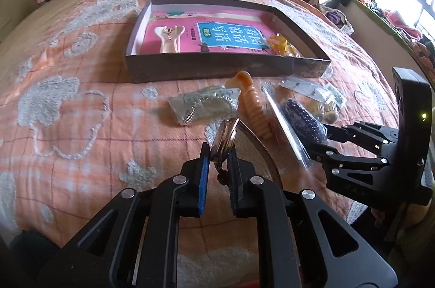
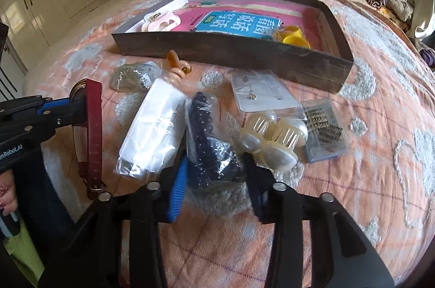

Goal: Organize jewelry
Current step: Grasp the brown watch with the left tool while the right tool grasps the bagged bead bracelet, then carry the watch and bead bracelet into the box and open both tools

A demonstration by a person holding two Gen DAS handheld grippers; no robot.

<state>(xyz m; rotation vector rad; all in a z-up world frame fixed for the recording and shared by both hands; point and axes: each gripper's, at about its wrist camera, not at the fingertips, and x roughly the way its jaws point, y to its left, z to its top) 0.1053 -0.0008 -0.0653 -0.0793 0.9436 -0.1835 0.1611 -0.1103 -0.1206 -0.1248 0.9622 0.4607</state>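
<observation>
Jewelry lies scattered on a peach quilted bed [image 2: 353,152], just in front of a shallow dark box [image 2: 231,54] that holds a pink book, a pale hair clip [image 2: 160,21] at its left end and yellow rings [image 2: 292,36] at its right. The left tool [image 1: 221,152] is clamped tight on a watch [image 1: 227,135], pinching the round case edge-on while its red strap [image 2: 93,125] hangs down below the jaws. The right tool [image 2: 214,176] has its jaws drawn narrow around a clear bag of dark beads [image 2: 209,144], the pads pressing the bag's lower end from both sides. Just beside that bag lie a white packet [image 2: 155,130] to the left and cream hair clips [image 2: 272,138] to the right. An orange hair clip [image 1: 251,106] rests near the box's front wall.
</observation>
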